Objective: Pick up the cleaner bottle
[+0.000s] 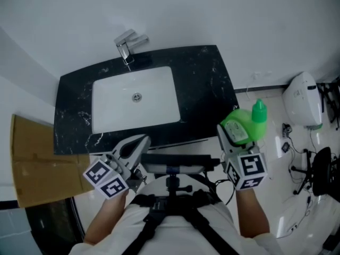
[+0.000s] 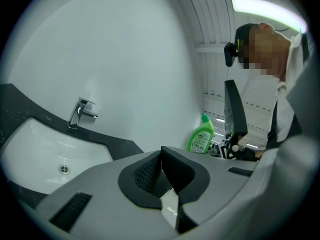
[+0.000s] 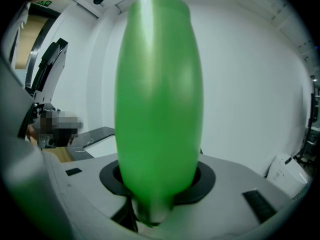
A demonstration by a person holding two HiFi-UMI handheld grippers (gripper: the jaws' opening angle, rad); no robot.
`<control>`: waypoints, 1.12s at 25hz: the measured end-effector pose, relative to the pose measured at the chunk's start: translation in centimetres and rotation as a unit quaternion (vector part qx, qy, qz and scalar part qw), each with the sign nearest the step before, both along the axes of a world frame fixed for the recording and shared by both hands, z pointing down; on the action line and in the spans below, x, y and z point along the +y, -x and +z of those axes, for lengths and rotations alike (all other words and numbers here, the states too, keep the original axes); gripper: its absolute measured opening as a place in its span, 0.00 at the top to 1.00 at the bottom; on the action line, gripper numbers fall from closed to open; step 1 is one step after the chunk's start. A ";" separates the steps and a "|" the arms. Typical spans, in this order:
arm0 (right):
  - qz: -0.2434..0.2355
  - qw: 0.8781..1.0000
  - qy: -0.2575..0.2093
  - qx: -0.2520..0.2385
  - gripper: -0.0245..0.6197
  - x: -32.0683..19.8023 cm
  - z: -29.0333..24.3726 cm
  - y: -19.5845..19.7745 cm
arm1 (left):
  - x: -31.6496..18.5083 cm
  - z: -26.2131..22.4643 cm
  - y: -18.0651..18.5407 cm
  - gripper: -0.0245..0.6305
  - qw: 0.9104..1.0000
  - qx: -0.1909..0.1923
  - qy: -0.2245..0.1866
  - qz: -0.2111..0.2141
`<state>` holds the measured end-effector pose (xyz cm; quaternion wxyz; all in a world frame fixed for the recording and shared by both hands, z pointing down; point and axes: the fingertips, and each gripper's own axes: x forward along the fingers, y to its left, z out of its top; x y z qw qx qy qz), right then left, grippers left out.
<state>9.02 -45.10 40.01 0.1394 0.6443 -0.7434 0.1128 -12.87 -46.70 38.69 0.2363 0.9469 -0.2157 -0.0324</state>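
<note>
Green bottle: the cleaner bottle (image 1: 245,125) is up in the air at the right, off the near right corner of the black counter (image 1: 204,84) and over the pale floor. It touches no surface that I can see. Its cap points up and away from the person.

Right gripper: the right gripper (image 1: 236,134) has its jaws clamped on the lower body of the bottle. In the right gripper view the green body fills the gap between the dark pads and rises straight out of them. A low grip like this puts the weight above the jaws, so the bottle probably has to be kept upright to stop it tipping.

Left gripper: the left gripper (image 1: 135,146) hangs at the near left, in front of the counter's near edge. Its pads are pressed together with nothing between them. It looks parked there so it leaves the right side free.

Sink: the white sink (image 1: 106,97) is set in the counter, with the tap (image 1: 126,44) at its far edge. Both are well apart from the bottle.

Other things: flat cardboard (image 1: 37,163) lies on the floor at the left, and a white appliance (image 1: 303,100) stands at the far right.

Stage: judging by the clear gap under the bottle, the pick-up seems done or nearly so.

Risk: the smooth, rounded plastic could slide in the pads if the grip eases.
</note>
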 end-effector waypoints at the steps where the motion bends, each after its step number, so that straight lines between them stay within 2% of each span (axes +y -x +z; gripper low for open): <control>1: -0.002 1.000 0.001 -0.001 0.68 0.0 0.1 0.1 | -0.1 -0.1 0.2 0.97 1.000 -0.004 -0.005 -0.006; 9: -0.015 1.000 0.004 -0.004 0.68 -0.1 0.3 1.2 | -0.5 -0.6 2.3 0.97 0.998 -0.015 -0.029 -0.051; 18: -0.041 0.999 0.005 -0.006 0.68 -0.6 0.4 2.9 | -0.1 -0.6 3.4 0.97 0.997 -0.017 -0.031 -0.069; 28: -0.049 0.999 0.003 -0.006 0.68 -1.1 0.0 3.7 | 0.4 -0.8 3.8 0.97 0.997 -0.016 -0.030 -0.073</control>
